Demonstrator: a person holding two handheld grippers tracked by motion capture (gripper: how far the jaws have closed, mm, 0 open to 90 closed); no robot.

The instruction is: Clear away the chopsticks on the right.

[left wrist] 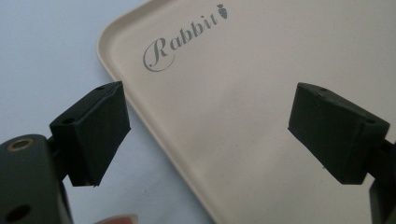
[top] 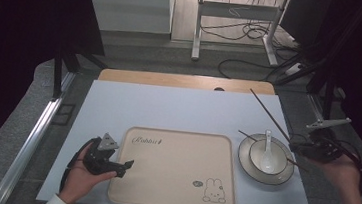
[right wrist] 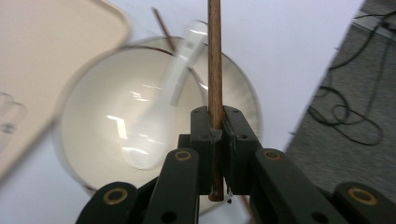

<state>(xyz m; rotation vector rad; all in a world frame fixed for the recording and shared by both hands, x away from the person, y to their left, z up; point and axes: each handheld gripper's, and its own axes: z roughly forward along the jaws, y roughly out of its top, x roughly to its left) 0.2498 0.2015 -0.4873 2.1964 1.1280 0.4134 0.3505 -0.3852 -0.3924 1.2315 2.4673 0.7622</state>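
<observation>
- Black jaws of the right gripper [right wrist: 215, 140] sit closest to the lens in the right gripper view, pressed together on a brown wooden chopstick [right wrist: 215, 56] that runs straight up between them, its end poking out just below the pads.
- From the high view, that chopstick [top: 269, 114] slants up and away from the bowl, held clear of the table, with the right gripper [top: 310, 147] just beside the bowl's right rim.
- A second chopstick [top: 247, 135] lies across the bowl, its far tip sticking out past the left rim.
- The bowl [top: 284, 159] is white with a dark rim and stands on a plate [top: 243, 161]; a white ceramic spoon [top: 267, 153] rests inside it, handle pointing away from the person.
- A beige tray [top: 174, 151], marked "Rabbit" with a rabbit drawing, lies just left of the bowl on the white table cover [top: 178, 109].
- The left gripper [top: 123, 167] hangs at the tray's edge farthest from the bowl, jaws spread wide with nothing between them; one pad is over the tray, the other over the table cover.
- By my judgement the chopstick is light, stiff and thin, apt to swivel in a pinch near its end, so a grip nearer the middle would steady it.
- The bowl and spoon look glazed, slippery and breakable, so they want gentle handling.
</observation>
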